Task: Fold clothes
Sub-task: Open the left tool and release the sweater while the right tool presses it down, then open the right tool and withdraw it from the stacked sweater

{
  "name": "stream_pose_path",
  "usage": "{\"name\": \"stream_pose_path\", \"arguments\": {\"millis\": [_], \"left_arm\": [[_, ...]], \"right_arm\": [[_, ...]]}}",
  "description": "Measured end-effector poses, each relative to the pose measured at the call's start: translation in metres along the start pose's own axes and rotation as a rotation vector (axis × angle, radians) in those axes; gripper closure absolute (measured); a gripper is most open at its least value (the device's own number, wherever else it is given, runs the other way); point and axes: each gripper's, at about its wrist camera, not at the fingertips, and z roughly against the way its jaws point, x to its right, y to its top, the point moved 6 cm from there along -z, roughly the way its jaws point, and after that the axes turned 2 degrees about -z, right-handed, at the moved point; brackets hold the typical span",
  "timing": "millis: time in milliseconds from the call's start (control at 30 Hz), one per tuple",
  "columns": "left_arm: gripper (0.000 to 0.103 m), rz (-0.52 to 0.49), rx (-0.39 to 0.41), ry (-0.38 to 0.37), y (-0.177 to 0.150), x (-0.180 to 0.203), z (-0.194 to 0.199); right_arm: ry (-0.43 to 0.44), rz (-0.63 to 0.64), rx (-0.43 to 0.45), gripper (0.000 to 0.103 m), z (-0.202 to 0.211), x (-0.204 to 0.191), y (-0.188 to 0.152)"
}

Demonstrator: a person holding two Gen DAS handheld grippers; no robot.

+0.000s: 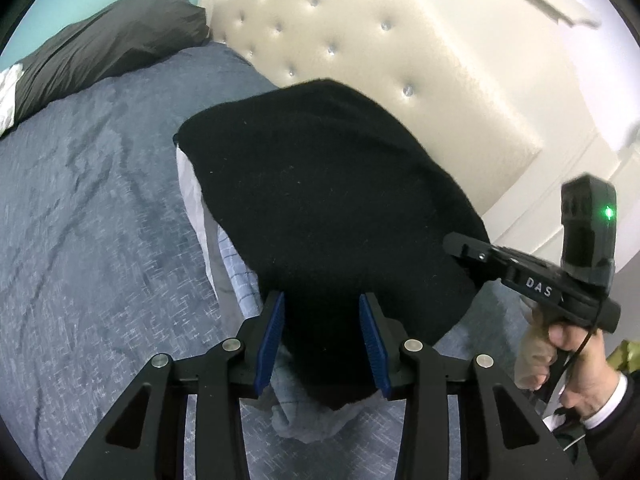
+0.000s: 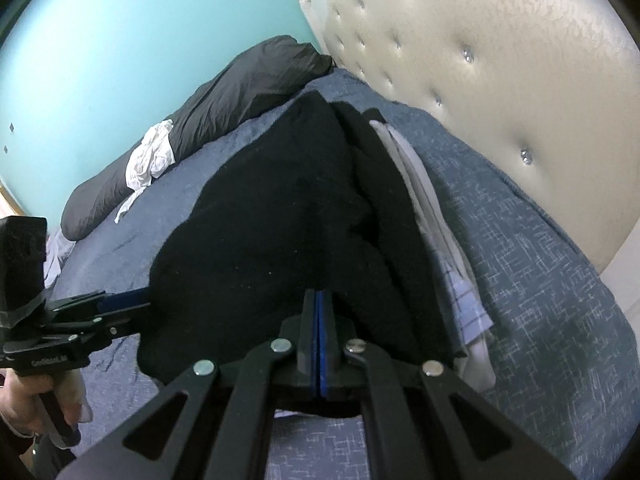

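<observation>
We see the black garment [image 1: 320,200] lying folded on top of a stack of lighter clothes [image 1: 236,264] on the blue bedspread [image 1: 88,220], stack near the tufted headboard [image 1: 360,40] at 1 o'clock. Left gripper [image 1: 322,340]: blue pads part-way apart, the garment's near edge between them; we cannot tell if they pinch it. Right gripper [image 2: 319,344]: pads pressed together at the garment's near edge, whether any cloth is caught we cannot tell. Dark pillow [image 2: 208,120] at 10 o'clock, white cloth [image 2: 150,156] draped over it.
</observation>
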Motion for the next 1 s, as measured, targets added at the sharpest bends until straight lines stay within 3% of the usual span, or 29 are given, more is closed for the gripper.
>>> {"name": "stream_pose_path", "arguments": {"millis": [133,233,633,867,1000], "left_arm": [[0.062,-0.008,0.023,-0.01,0.0,0.003,0.017],[0.062,-0.027,-0.011,-0.005,-0.009,0.006,0.007],[0.062,-0.004,-0.021,-0.014,-0.012,0.001,-0.001],[0.062,0.007,0.055,-0.01,0.012,-0.003,0.023],[0.062,0.007,0.041,0.006,0.021,-0.006,0.014]], "right_arm": [[-0.002,0.011,0.038,0.103,0.021,-0.001,0.003],[-0.024,0.022,0.041,0.103,0.027,0.005,0.002],[-0.042,-0.04,0.019,0.103,0.005,0.027,-0.013],[0.029,0.021,0.128,0.103,0.04,-0.001,0.037],[0.007,0.059,0.078,0.103,0.021,-0.011,0.07]]}}
